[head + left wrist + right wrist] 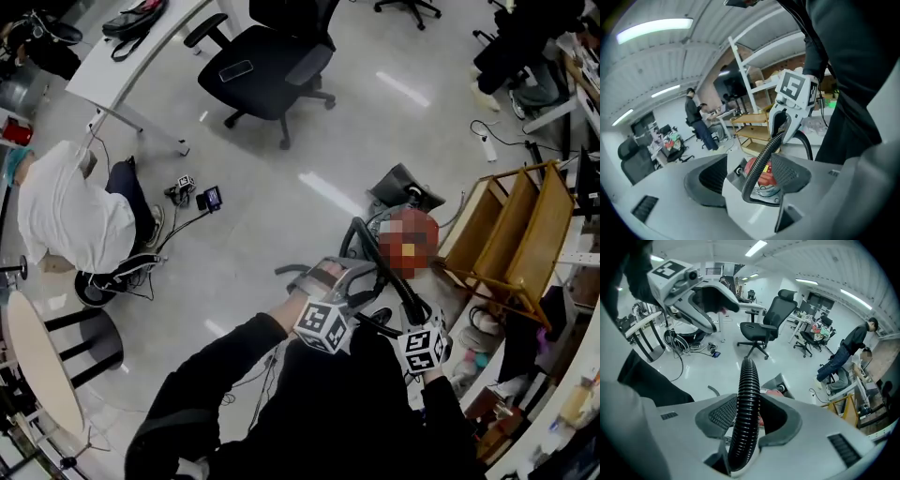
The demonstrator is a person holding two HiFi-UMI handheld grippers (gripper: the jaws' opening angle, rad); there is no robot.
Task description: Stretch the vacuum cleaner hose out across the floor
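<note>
The black ribbed vacuum hose (389, 272) rises from the red vacuum cleaner (417, 239) on the floor, up toward both grippers. My right gripper (747, 420) is shut on the hose (749, 380), with a pad against each side. It shows in the head view under its marker cube (417, 314). My left gripper (747, 176) stands open. The hose (761, 161) loops loosely between its jaws near the right pad, with a gap on the left side. In the head view the left gripper (352, 277) is just left of the hose. The red body (765, 177) lies below.
A wooden shelf cart (516, 234) stands right of the vacuum. A black office chair (272, 66) and a white table (122, 56) are farther off. A person in white (66, 216) sits on the floor at left, near cables and a round table (37, 366).
</note>
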